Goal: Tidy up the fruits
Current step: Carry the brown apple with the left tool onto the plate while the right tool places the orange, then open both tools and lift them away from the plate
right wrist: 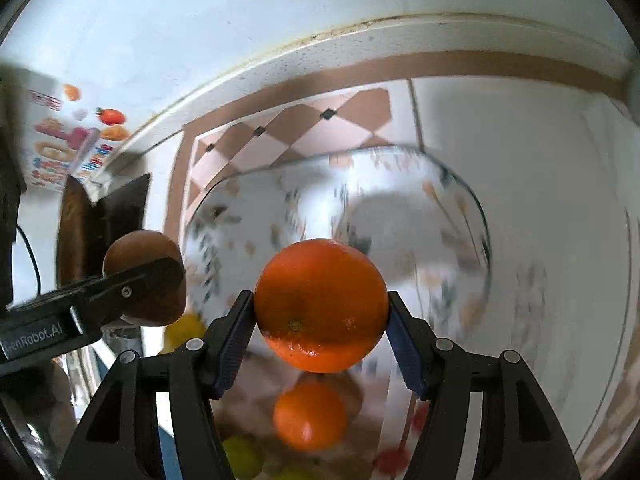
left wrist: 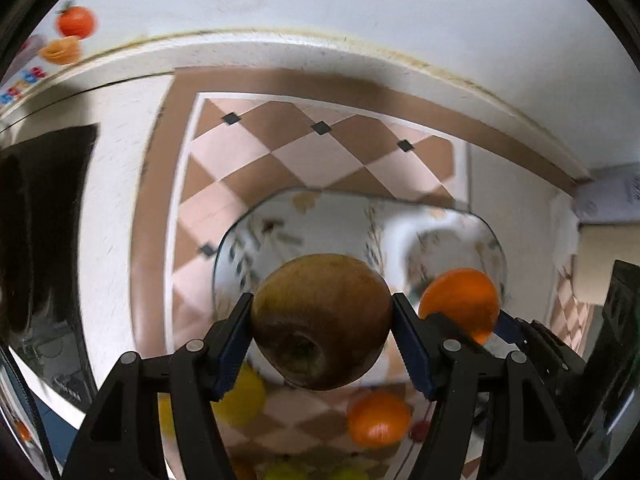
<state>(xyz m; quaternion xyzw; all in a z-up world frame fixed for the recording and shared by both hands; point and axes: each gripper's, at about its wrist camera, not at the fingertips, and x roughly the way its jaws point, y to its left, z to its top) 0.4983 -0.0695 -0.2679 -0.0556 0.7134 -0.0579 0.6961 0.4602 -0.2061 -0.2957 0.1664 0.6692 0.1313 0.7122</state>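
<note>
My left gripper [left wrist: 322, 322] is shut on a brown kiwi [left wrist: 320, 320] and holds it in the air above a patterned glass plate [left wrist: 328, 220]. My right gripper [right wrist: 321, 312] is shut on an orange [right wrist: 322, 304] above the same plate [right wrist: 400, 208]. In the left wrist view the held orange [left wrist: 460, 300] shows to the right of the kiwi. In the right wrist view the kiwi [right wrist: 148, 256] and the left gripper show at the left. A second orange [left wrist: 378, 418] [right wrist: 310, 416] lies on the cloth below, with yellow fruit [left wrist: 244, 396] [right wrist: 240, 454] near it.
A checked brown and pink tablecloth [left wrist: 280, 152] covers the white counter [left wrist: 120, 184]. A white wall runs behind. A dark object [left wrist: 36, 208] stands at the left. A small red fruit [right wrist: 390, 460] lies near the front. A colourful package [right wrist: 60, 148] is at the far left.
</note>
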